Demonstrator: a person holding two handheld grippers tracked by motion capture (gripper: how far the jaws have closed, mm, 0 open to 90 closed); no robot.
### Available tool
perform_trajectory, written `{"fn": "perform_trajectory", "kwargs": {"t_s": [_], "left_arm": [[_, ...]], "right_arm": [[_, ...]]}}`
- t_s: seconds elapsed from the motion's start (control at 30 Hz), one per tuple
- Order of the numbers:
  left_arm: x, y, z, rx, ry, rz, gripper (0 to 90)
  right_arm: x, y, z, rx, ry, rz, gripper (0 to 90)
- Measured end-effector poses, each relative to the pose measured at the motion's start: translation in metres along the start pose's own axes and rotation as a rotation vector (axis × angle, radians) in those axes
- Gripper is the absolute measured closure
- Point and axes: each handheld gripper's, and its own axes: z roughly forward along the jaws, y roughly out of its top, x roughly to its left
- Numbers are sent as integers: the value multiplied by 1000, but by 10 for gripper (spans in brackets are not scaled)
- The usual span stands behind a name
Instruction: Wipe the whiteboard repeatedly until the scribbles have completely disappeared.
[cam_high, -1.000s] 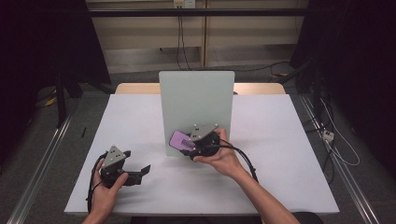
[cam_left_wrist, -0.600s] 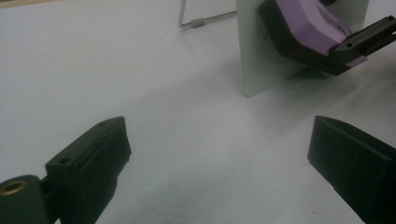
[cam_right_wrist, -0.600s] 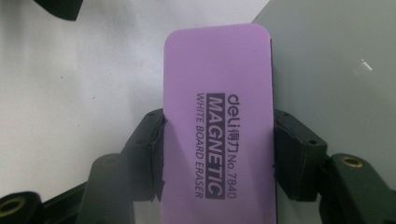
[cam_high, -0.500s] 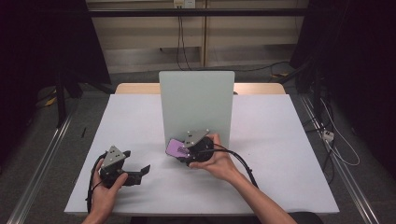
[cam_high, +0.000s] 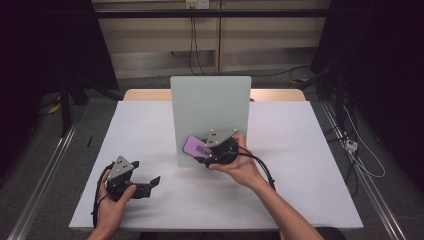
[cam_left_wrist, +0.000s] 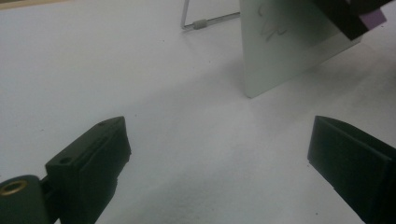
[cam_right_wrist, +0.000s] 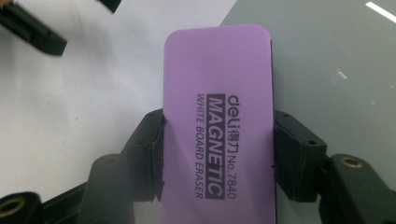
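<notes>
Eraser (cam_right_wrist: 219, 116), purple and clamped between the closed jaws of the right gripper (cam_high: 216, 152), has slid leftward toward the lower left corner of the upright whiteboard (cam_high: 210, 107), suggesting wiping is underway, while the left gripper (cam_high: 145, 186) rests open on the table (cam_high: 310, 150).

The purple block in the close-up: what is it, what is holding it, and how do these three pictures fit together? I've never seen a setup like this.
No robot here: a person at a white table holds a hand-operated gripper in each hand. The high view looks down from above the person; each of the other two pictures comes from a camera riding on one gripper, looking along its black jaws. The purple block is a magnetic whiteboard eraser, as its print says. The right gripper has its jaws shut on the eraser's sides, holding it near the lower part of a small upright whiteboard standing on the table. The left gripper sits low by the table's near left, jaws open, nothing between them.
</notes>
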Motion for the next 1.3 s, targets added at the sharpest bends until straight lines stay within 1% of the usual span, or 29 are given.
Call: {"fn": "perform_trajectory", "kwargs": {"t_s": [0.07, 0.1, 0.13, 0.2, 0.3, 0.4, 0.53, 0.57, 0.63, 0.8, 1.0, 1.1, 1.3], "left_arm": [[0, 0, 0, 2, 0, 7, 56], [0, 0, 1, 3, -1, 0, 56], [0, 0, 1, 3, -1, 6, 56], [0, 0, 0, -2, 1, 2, 56], [1, 0, -1, -1, 3, 8, 56], [1, 0, 0, 1, 0, 0, 56], [0, 0, 0, 1, -2, 10, 56], [0, 0, 0, 4, -1, 16, 56], [0, 0, 1, 4, -1, 7, 56], [0, 0, 1, 3, -1, 8, 56], [0, 0, 0, 5, 0, 8, 56], [1, -1, 0, 5, -1, -1, 56], [1, 0, -1, 2, 0, 10, 56]], "right_arm": [[-4, 5, -4, -14, -8, 5, 415], [-5, 8, -5, -14, -12, 1, 415], [-6, 11, -5, -13, -17, -4, 415], [-8, 16, -6, -20, -26, -9, 415], [-8, 17, -4, -24, -25, -11, 415], [-3, 15, 0, -14, -20, -14, 415], [3, 15, 10, 2, -5, -28, 415], [4, 16, 12, 1, -4, -26, 415], [4, 17, 14, -5, -2, -25, 415], [6, 19, 19, -8, 2, -32, 415], [17, 16, 33, 13, 22, -40, 416], [20, 15, 39, 27, 38, -45, 415], [26, 12, 48, 56, 65, -54, 416]]}}
